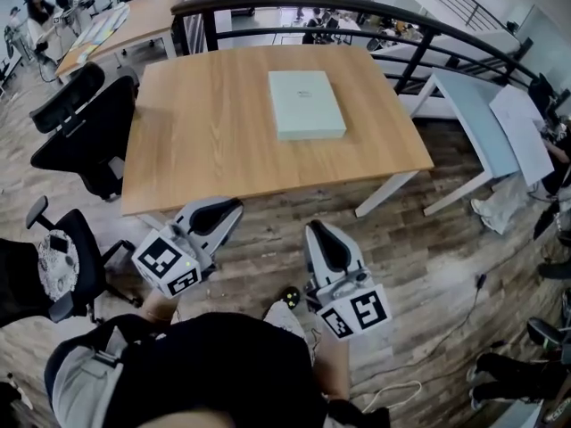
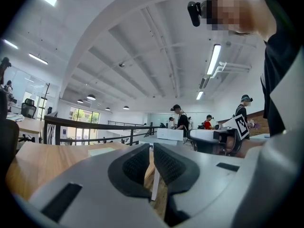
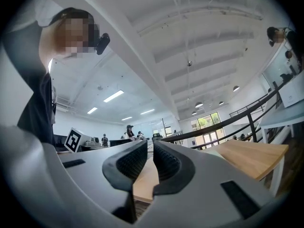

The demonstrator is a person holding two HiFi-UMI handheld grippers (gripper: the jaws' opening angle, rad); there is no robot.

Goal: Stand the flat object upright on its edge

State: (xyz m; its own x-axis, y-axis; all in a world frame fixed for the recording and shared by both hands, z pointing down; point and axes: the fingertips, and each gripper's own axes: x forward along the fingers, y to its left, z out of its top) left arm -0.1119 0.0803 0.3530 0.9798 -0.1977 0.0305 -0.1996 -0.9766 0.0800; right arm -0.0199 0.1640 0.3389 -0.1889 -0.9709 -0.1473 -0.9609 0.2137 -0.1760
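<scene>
Presently listed, from the far side to the near:

Pale green flat rectangular box: laid flat on its broad face, on the far right part of the light wooden table, well apart from both grippers. Nothing is seen touching it.

Left gripper: held off the table's near edge, over the grey wood-plank floor, pointed toward the table. Its jaws are brought together, with nothing between them.

Right gripper: held beside the left one, likewise short of the table edge. Its jaws are closed as well, and nothing is gripped.

Black office chairs: placed at the table's left side.

Dark curved railing: run behind the table.

White table: set to the right, with a sheet of paper laid on it.
</scene>
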